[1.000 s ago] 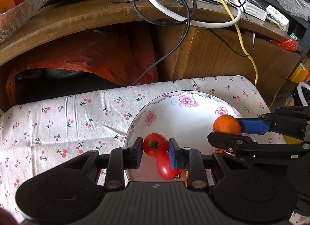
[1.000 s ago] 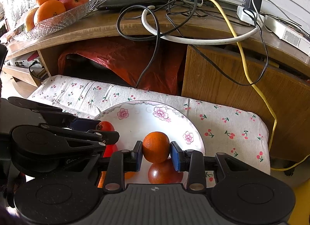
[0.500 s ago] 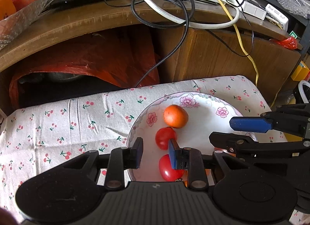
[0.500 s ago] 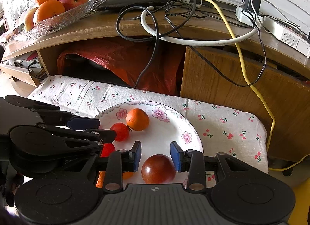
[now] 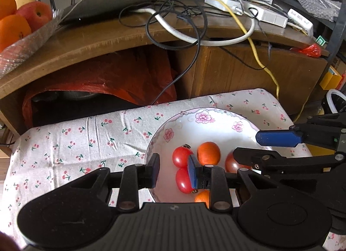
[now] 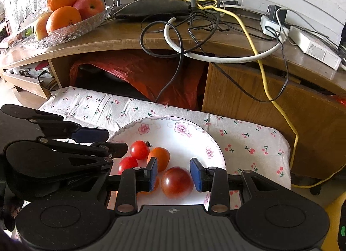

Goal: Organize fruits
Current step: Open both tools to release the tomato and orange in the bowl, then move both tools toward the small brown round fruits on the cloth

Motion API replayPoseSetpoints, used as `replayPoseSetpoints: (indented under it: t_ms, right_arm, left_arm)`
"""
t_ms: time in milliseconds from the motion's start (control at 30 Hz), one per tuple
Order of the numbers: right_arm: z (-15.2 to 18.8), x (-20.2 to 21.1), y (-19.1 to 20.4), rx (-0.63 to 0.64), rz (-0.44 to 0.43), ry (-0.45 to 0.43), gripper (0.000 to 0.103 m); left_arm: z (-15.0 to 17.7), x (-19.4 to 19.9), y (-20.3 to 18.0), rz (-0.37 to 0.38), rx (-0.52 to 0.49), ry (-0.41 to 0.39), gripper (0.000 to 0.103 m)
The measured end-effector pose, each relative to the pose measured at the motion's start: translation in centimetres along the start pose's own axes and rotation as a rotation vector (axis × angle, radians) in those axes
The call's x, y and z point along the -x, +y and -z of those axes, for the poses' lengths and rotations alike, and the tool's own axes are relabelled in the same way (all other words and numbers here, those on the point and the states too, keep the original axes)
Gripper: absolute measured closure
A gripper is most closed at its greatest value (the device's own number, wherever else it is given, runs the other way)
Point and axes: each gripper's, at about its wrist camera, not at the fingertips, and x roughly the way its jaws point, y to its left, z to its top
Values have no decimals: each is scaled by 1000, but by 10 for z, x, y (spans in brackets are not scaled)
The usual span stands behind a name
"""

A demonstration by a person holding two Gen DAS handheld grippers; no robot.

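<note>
Both the left claw (image 5: 174, 172) and right claw (image 6: 174, 174) gape wide and empty over the plate (image 6: 194, 131) of tomatoes (image 6: 139, 149).

Plate (image 6: 213, 143) under both tongs: glazed ceramic, glossy white, pink flower print on rim. Cloth (image 5: 64, 138) beneath it: matt cotton-looking fabric, cherry print, bit wrinkled. Tomatoes (image 5: 180, 157) between left tongs (image 5: 174, 170): smooth, shiny skin; small orange fruit (image 5: 208, 152) beside them duller, finely pitted. Tongs themselves matt black plastic, ribbed body, blue rubbery-looking pads (image 6: 195, 174). Desk (image 6: 108, 39) beyond: worn brown wood, satin sheen, scuffed edge. Fruit dish (image 6: 71, 28) up left: cut-pattern clear glass. Red bag (image 5: 121, 78) under desk: crinkly thin plastic.
</note>
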Motion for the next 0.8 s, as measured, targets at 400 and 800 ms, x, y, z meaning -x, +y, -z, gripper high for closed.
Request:
replayPoseSetpoints:
  t_ms: [400,800]
  right_arm:
    - [18,46,24,32,14,3,72]
    - [49,64,52,39,-15,37,72]
  left_arm:
    - [23,50,-6,11,-31,-23,67]
    - [55,80,-6,10,-78,-5,67]
